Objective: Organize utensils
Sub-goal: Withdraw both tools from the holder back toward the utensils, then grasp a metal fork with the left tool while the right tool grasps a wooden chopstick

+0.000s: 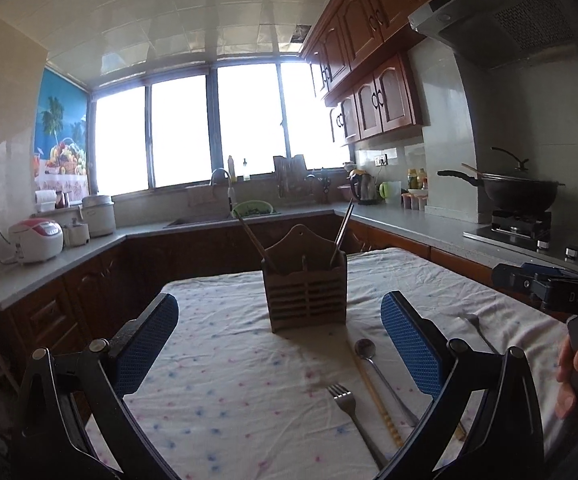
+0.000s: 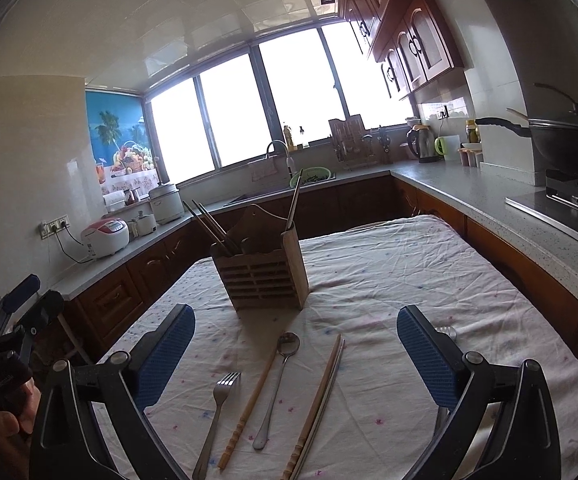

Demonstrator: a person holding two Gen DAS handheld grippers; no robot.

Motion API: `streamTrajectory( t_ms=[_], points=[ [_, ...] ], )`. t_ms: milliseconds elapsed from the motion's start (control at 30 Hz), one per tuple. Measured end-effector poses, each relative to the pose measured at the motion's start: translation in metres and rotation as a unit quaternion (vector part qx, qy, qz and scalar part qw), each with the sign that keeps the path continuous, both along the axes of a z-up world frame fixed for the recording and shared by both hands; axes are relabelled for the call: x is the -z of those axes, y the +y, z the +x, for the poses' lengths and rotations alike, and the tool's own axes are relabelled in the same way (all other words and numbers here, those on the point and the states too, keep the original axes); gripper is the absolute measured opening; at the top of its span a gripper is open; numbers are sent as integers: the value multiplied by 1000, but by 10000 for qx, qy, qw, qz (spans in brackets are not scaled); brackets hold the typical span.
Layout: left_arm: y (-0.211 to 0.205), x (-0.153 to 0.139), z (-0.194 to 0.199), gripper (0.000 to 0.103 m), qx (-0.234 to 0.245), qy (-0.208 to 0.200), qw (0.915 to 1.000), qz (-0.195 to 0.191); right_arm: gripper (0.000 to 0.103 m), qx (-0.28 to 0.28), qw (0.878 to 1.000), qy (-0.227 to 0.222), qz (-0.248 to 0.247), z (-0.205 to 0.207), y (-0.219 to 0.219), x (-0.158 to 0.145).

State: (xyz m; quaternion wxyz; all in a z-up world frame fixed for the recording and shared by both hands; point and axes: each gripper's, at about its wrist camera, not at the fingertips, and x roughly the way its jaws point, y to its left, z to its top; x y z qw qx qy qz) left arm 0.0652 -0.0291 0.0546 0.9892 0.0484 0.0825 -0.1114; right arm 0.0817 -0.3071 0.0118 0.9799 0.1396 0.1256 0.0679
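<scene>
A wooden slatted utensil holder [image 1: 304, 287] [image 2: 264, 270] stands upright on the cloth-covered table [image 2: 389, 280], with chopsticks [image 2: 209, 226] leaning out of it. On the cloth in front of it lie a fork [image 2: 215, 412], a wooden chopstick [image 2: 249, 400], a spoon [image 2: 277, 384] and a chopstick pair [image 2: 321, 400]. Another fork [image 1: 477, 330] lies to the right; the right finger partly hides it in the right wrist view. My left gripper [image 1: 279, 344] is open and empty above the table. My right gripper [image 2: 295, 356] is open and empty above the utensils.
Kitchen counters [image 1: 89, 248] run around the table on the left, far and right sides. A rice cooker [image 1: 36, 240] sits at left, a sink with a tap [image 1: 225, 196] under the window, a wok on a stove [image 1: 521, 196] at right.
</scene>
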Motion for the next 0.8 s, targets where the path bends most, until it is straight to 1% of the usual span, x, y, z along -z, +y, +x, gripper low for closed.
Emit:
streamTrajectory(
  t_ms=[167,333,467,567,800],
  points=[
    [5,17,14,103,-25,644,9977,-199,102,54,9999,138,-50,-2,-1,5],
    [6,26,24,103,45,1109,9932,-358,102,84,9996,268,-28,-1,-2,10],
    [8,33,36,103,-7,1489,9871,-595,102,74,9990,447,-13,4,-4,14],
    [9,40,46,103,11,1809,9805,-765,102,95,9985,534,19,7,-7,18],
    [4,53,66,103,121,2394,9669,-870,101,117,9967,796,55,18,-13,27]
  ],
)
